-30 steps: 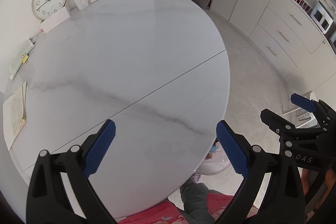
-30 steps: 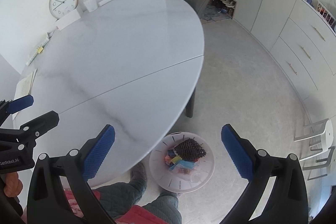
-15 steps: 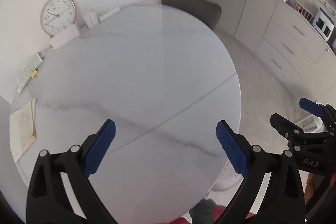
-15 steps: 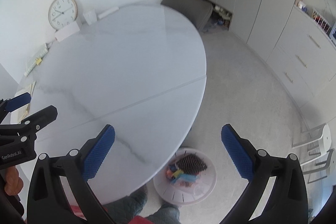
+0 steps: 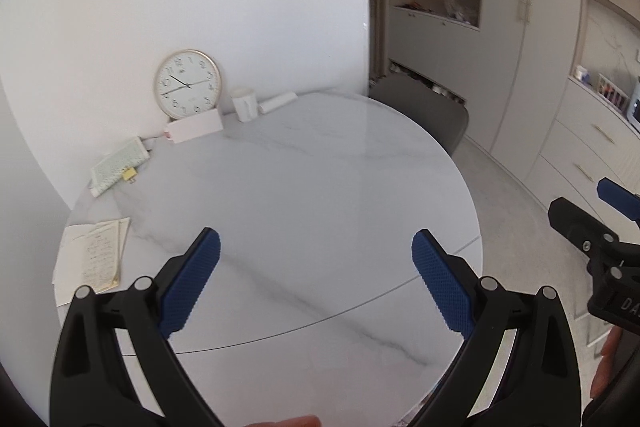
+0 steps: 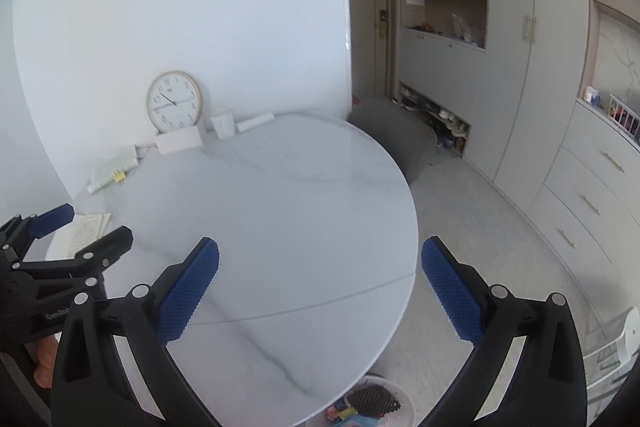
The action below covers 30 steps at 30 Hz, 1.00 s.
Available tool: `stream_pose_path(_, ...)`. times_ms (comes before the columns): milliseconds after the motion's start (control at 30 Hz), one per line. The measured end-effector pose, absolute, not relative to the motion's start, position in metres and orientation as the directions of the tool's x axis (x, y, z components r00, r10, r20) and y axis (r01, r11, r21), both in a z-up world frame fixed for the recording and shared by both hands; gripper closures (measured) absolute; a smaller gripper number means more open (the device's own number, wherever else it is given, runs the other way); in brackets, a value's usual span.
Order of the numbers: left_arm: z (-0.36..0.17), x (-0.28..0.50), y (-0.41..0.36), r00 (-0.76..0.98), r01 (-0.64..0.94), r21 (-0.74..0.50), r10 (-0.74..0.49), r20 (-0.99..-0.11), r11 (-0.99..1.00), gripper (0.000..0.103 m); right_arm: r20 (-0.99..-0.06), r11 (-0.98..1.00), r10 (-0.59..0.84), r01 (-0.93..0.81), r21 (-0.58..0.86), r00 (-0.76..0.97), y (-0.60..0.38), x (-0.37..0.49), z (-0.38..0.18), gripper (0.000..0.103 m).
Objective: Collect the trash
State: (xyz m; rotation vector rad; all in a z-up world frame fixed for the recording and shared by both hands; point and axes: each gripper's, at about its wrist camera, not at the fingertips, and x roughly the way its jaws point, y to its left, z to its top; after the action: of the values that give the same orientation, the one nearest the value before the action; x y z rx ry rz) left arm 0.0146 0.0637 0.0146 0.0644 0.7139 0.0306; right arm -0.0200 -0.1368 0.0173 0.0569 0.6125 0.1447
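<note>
A white round trash bin (image 6: 394,393) stands on the floor beside the marble table (image 6: 280,211), cut off by the bottom edge of the right wrist view; it holds a black mesh piece (image 6: 374,399) and colourful wrappers (image 6: 344,417). My right gripper (image 6: 319,291) is open above the table's near edge, nothing between its blue pads. My left gripper (image 5: 316,283) is open over the table (image 5: 304,195), also empty. Each gripper shows at the side of the other's view: the left gripper (image 6: 82,223), the right gripper (image 5: 592,211). No loose trash shows on the table.
At the table's far side by the wall stand a round clock (image 5: 187,83), a white box (image 5: 195,127), a white cup (image 5: 245,104) and a white roll (image 5: 277,102). Papers (image 5: 92,261) lie at the left edge. A grey chair (image 6: 394,141) and cabinets (image 6: 500,87) stand beyond.
Both grippers have tilted upward, so the wall and cabinets fill more of each view. The bin has slid to the bottom edge of the right view. Both stay open.
</note>
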Motion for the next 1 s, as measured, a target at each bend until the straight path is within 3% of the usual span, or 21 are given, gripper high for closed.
stream_pose_path(300, 0.019, 0.002, 0.072, 0.741, -0.080, 0.066, 0.104, -0.663, 0.995, 0.011, -0.541, 0.980, 0.198, -0.161, 0.115, 0.818, -0.133, -0.020, 0.028, 0.002)
stream_pose_path(1000, 0.011, 0.013, 0.065, 0.728, -0.030, 0.037, 0.047, -0.684, 0.999, 0.011, -0.574, 0.989, 0.145, -0.104, 0.104, 0.806, -0.138, -0.023, 0.014, 0.002)
